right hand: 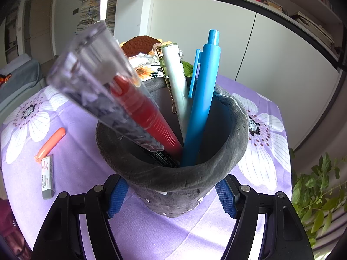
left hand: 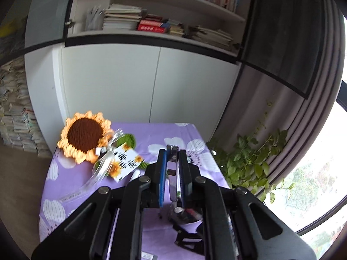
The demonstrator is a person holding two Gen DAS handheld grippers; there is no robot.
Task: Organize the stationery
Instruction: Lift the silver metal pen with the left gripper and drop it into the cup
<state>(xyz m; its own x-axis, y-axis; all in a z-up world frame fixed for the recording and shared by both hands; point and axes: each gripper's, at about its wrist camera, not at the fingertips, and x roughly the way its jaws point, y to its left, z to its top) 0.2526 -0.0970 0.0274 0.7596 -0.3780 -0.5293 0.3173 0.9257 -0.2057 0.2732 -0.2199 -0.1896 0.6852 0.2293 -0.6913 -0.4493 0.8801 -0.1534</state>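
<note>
My right gripper (right hand: 171,197) is shut on the base of a grey felt pen holder (right hand: 236,117), one blue pad on each side. The holder stands on the purple flowered tablecloth (right hand: 260,173). In it lean a blue pen (right hand: 201,99), a white pen (right hand: 175,75) and a clear pen with a red core (right hand: 112,86), which looks blurred. My left gripper (left hand: 172,153) is up in the air above the table. It is shut on a slim clear pen-like item (left hand: 172,173) that lies along its fingers. Below it the holder (left hand: 190,218) is partly visible.
An orange pen (right hand: 51,144) and a grey-and-white eraser (right hand: 47,176) lie on the cloth left of the holder. A crocheted sunflower (left hand: 84,136) with a card (left hand: 126,162) sits at the table's far side. A leafy plant (left hand: 249,158) hangs to the right. White cabinets stand behind.
</note>
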